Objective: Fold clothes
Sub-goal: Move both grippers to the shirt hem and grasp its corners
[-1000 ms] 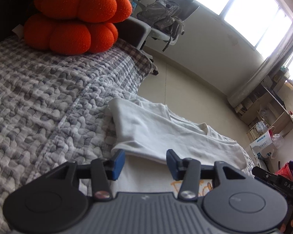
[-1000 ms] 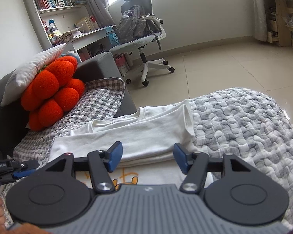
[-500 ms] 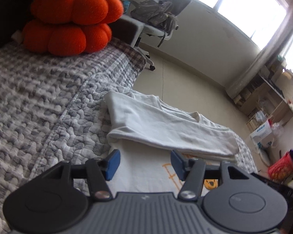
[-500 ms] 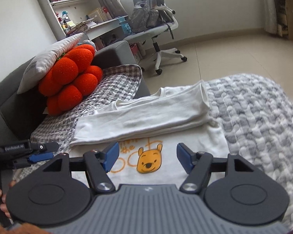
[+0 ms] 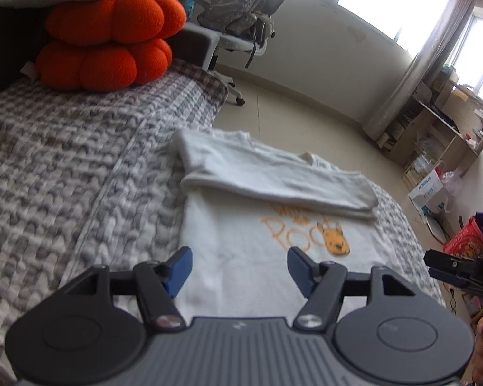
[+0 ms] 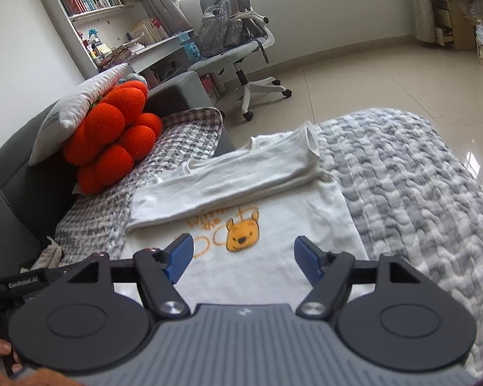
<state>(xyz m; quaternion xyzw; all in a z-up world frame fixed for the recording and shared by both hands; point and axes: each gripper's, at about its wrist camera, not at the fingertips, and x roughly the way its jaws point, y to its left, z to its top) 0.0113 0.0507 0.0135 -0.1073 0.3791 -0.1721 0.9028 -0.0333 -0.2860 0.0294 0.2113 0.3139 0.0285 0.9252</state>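
Observation:
A white T-shirt [image 5: 241, 257] [image 6: 273, 251] with an orange bear print [image 6: 242, 235] lies flat on the grey quilted bed cover [image 5: 64, 177]. Its far part is folded over into a long band [image 5: 273, 177] [image 6: 228, 183] across the top of the print. My left gripper [image 5: 238, 271] hovers open above the shirt's near edge, nothing between its blue pads. My right gripper [image 6: 243, 259] is also open, above the near part of the shirt just below the bear. The right gripper's tip [image 5: 450, 267] shows at the right edge of the left wrist view.
Orange pumpkin cushions [image 5: 106, 41] [image 6: 112, 135] under a white pillow [image 6: 77, 109] sit at the bed's head end. An office chair with a backpack [image 6: 235, 32] stands on the tiled floor beyond the bed. Shelves and boxes [image 5: 434, 160] line the far wall.
Both grippers have pulled back toward me and risen from the folded band, so the bear print and lower shirt now show. Their jaws stayed open.

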